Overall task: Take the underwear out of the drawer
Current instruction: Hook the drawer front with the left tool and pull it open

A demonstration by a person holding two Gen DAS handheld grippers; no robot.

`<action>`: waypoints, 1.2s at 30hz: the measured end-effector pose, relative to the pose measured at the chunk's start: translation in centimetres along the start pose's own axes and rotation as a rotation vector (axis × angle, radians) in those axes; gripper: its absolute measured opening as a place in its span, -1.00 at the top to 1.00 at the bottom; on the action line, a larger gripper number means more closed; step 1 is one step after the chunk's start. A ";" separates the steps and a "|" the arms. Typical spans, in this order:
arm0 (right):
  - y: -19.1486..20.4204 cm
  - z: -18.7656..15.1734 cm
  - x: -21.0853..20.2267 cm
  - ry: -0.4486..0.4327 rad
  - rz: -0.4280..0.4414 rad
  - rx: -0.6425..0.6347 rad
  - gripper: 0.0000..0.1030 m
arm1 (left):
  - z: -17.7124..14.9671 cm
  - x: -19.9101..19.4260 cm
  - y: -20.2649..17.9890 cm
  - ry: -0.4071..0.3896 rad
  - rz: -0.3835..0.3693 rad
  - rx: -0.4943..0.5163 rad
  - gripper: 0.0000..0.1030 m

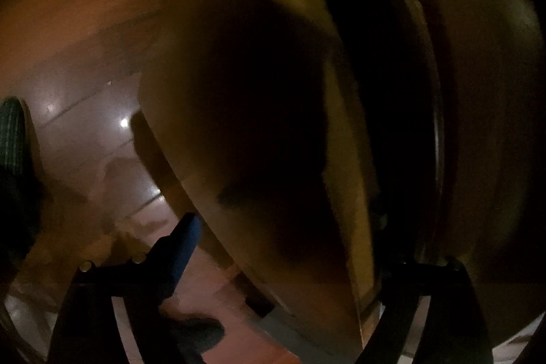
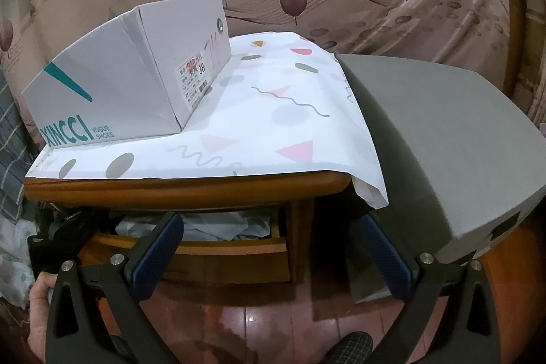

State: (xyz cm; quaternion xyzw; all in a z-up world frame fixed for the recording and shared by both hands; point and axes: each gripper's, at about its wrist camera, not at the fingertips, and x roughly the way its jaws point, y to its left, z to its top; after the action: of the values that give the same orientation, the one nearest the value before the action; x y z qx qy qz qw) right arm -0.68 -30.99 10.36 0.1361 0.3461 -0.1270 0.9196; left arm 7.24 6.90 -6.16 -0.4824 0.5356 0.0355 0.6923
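Crumpled pale underwear (image 2: 204,222) lies bunched in the one pulled-out drawer (image 2: 191,248) of the wooden nightstand (image 2: 184,190), exposed for picking. The right tool (image 2: 269,255) hovers before it, spread wide and empty. The left tool (image 1: 273,248), also wide open, straddles the drawer's front edge, gripping nothing. One shoe box (image 2: 129,74) sits on top.

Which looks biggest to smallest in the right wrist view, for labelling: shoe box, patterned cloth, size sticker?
1. Patterned cloth
2. Shoe box, though it sits nearer the camera, so this is unsure
3. Size sticker, clearly smallest
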 end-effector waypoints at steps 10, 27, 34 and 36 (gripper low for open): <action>0.2 -0.1 0.0 0.003 -0.003 0.002 -0.99 | -1.0 -2.9 -0.4 0.027 0.137 0.111 -0.73; -0.3 -0.3 0.5 0.019 -0.019 0.013 -0.99 | -2.9 -5.7 1.6 0.047 0.239 0.203 -0.75; -0.2 -0.4 0.9 0.042 -0.014 0.015 -0.99 | -3.5 -6.8 1.1 0.057 0.262 0.230 -0.74; -0.1 -0.4 0.9 0.047 -0.017 0.012 -0.99 | -3.4 -7.0 1.1 0.057 0.270 0.237 -0.74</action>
State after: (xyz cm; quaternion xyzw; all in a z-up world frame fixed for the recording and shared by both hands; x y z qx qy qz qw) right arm -0.29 -31.08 9.43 0.1414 0.3680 -0.1337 0.9092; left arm 1.26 8.35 -1.26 -0.3219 0.6153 0.0511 0.7177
